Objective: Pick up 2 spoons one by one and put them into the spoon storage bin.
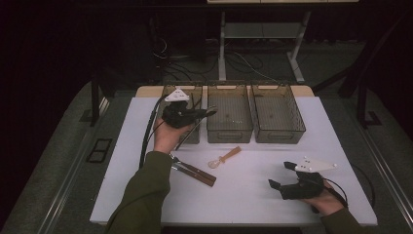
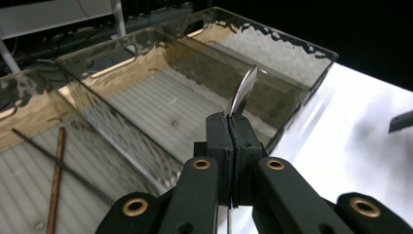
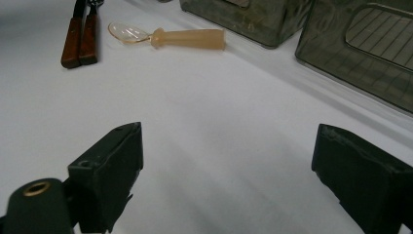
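Observation:
My left gripper (image 1: 203,113) hangs over the clear bins at the back and is shut on a thin metal utensil (image 1: 189,132). In the left gripper view its jaws (image 2: 229,127) are pressed together, and the utensil's shiny end (image 2: 243,92) sticks up above them, over the middle bin (image 2: 160,105). The rest of it slants down towards the person's hand. My right gripper (image 1: 281,175) rests low at the table's front right. It is open, and bare white table shows between its pads (image 3: 229,180).
Three clear bins stand side by side: left (image 1: 195,139), middle (image 1: 229,131), right (image 1: 278,134). The left bin holds thin sticks (image 2: 56,175). A translucent amber spoon (image 1: 225,157) (image 3: 168,36) and two wooden-handled utensils (image 1: 195,171) (image 3: 79,41) lie mid-table.

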`<state>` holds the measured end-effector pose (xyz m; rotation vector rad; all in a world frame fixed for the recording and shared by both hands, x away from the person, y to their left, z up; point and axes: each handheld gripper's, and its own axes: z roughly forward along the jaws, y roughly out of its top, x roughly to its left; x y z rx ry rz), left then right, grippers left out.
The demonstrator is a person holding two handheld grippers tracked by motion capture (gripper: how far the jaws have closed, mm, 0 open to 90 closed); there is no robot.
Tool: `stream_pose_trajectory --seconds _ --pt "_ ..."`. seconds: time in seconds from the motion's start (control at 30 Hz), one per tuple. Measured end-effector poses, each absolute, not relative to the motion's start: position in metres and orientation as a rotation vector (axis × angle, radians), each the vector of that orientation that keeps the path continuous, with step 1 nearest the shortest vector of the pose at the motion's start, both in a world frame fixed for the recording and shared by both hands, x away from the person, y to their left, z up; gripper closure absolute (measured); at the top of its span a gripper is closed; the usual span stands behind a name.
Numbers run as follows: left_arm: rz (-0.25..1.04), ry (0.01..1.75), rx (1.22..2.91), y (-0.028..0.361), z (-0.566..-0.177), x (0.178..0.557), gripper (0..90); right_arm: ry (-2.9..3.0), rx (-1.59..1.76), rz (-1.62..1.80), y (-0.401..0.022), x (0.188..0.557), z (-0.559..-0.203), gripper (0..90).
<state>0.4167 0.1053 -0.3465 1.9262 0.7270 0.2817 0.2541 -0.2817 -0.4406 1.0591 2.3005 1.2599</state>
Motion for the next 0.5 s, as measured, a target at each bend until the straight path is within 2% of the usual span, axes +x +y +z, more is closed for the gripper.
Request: stream_pose_trajectory --seconds 0.5 --pt "0.308 0.707 1.914 0.075 -0.327 0.443 88.3 2.31 1.046 1.272 -0.279 0.253 -0.441 11.7"
